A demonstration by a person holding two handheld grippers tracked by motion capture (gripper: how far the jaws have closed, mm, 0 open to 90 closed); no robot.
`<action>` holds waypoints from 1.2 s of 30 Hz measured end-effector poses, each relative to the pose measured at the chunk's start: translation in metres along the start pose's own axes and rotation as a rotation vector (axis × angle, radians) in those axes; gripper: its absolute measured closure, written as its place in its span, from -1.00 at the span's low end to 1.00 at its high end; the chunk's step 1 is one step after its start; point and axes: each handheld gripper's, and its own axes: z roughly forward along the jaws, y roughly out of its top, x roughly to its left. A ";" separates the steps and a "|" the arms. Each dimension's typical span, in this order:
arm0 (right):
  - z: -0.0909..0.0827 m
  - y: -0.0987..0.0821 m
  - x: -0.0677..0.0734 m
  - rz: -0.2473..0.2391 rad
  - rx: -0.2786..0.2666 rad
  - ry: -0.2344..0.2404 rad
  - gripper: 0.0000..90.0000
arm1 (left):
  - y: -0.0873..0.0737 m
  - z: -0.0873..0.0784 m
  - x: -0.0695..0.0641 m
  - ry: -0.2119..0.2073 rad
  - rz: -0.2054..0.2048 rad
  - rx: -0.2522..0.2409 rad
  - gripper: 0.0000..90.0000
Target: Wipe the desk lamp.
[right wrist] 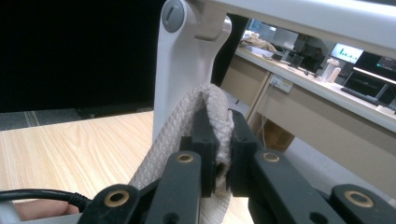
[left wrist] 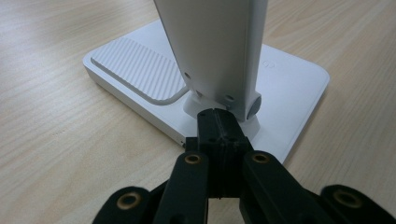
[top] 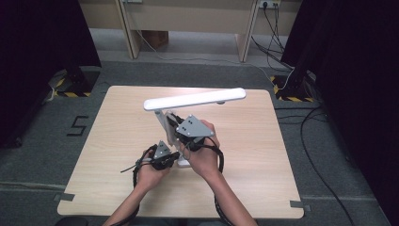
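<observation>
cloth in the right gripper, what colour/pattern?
Light grey-beige cloth with a small diamond weave; clearest in the right gripper view.

Even overhead light on the counter (top: 244, 141), dark curtains at both sides; the lamp head (top: 195, 99) glows overexposed (no detail), and both gripper views blur toward near tongs

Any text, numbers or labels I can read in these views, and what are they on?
"5": black tape figure on the grey floor, left of the table.
Small round mark on the white lamp base: too faint to read.
Monitor screens in the background of the right gripper view: too small and blurred to read.
Nothing else readable.
</observation>
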 end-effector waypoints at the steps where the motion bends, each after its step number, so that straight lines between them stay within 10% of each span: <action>1: 0.000 0.000 0.000 0.000 0.002 0.001 0.89 | 0.000 0.000 0.000 0.001 0.000 0.000 0.99; 36: 0.005 -0.025 0.000 0.040 0.063 0.004 0.89 | 0.000 0.000 0.000 0.004 0.008 0.004 0.99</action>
